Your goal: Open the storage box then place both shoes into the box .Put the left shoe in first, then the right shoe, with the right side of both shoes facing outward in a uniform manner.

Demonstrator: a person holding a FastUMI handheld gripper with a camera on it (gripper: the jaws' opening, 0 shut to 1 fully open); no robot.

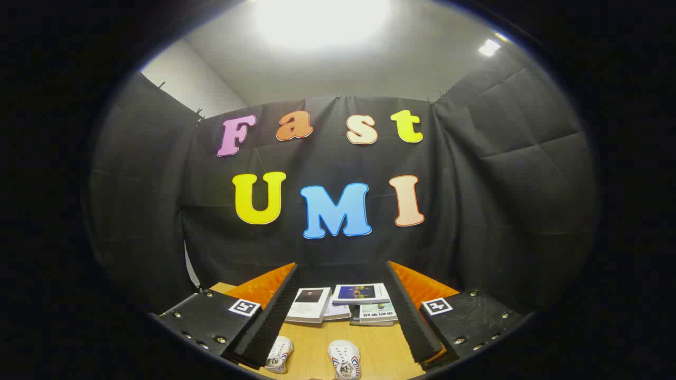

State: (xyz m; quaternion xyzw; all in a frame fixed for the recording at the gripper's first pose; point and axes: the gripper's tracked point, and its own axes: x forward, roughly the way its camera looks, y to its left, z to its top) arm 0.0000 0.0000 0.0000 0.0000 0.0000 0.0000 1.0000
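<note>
Gripper [340, 322] fingers spread wide apart, holding nothing, raised above a wooden table [317, 348] and aimed level toward the booth's far wall. Between the fingers, near and low, lie two small white shoes with toes pointing toward the camera: one shoe [279, 354] sits just beside the left finger, the other shoe [344, 360] near the middle of the gap. Their long axes run roughly near to far, in line with the fingers. Farther off, between the fingertips, rest a few books [343, 303] in low stacks. A storage box cannot be made out here. Reaching either shoe would likely mean tilting down and drawing nearer.
</note>
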